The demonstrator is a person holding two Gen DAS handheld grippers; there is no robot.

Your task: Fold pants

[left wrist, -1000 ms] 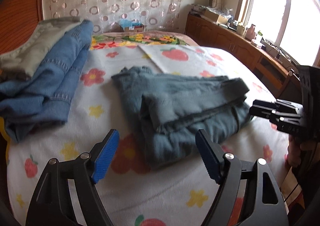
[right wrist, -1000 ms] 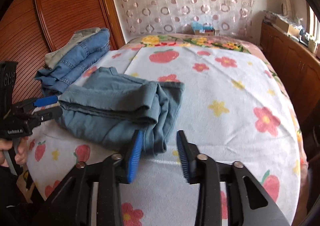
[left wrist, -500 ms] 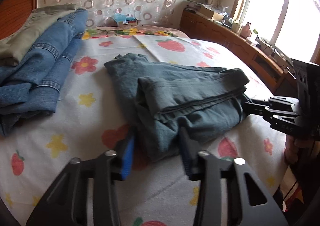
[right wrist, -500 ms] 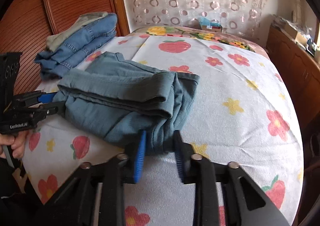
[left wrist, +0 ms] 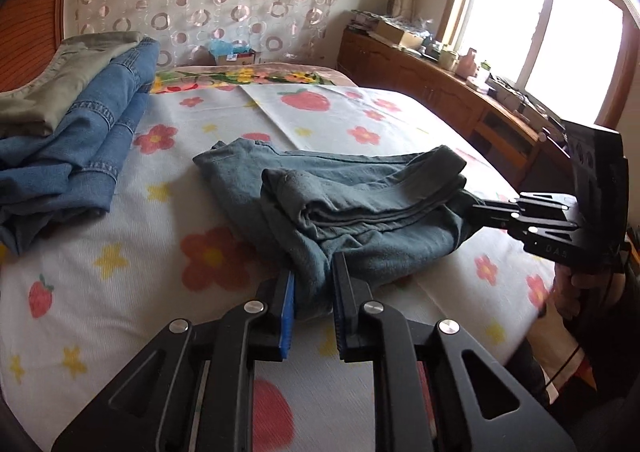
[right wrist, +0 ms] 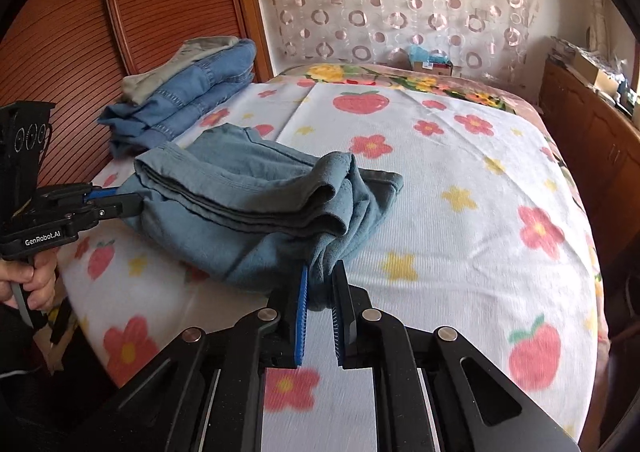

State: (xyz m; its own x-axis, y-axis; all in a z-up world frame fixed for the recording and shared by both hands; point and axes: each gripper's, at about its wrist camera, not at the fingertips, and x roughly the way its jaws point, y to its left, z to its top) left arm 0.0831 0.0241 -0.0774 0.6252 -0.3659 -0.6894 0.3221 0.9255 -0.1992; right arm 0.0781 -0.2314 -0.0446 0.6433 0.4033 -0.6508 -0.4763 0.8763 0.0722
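- The grey-blue pants (left wrist: 360, 204) lie bunched and partly folded in the middle of the bed (left wrist: 120, 292), near its front edge, with several layers stacked on top of each other.
- The left gripper (left wrist: 314, 292) has its jaws closing on the near left corner of the pants; cloth fills the gap between the 2 blue pads and the pads press on it. Taking a corner rather than the middle looks meant to give control of the whole edge.
- The right gripper (right wrist: 320, 292) is clamped on the opposite near corner, its jaws nearly together with a thick wad of fabric pinched between them.
- In the left wrist view the right gripper (left wrist: 496, 212) shows from the side, its fingers buried in the right end of the pants; in the right wrist view the left gripper (right wrist: 116, 204) does the same at the left end. Holding both ends at once suggests the next move is to lift or pull the pants taut and spread them before a clean fold.
- Both grippers point down at a slant, which suits picking an edge up off a soft bed.
- The pants are rumpled, not flat, so I judge the folding is still at an early stage.
- A pile of blue jeans (left wrist: 80, 156) with an olive garment (left wrist: 60, 84) on top sits at the far left of the bed, well apart from the pants, probably kept aside to leave working room.
- A hand (right wrist: 36, 284) holds the left gripper's handle.
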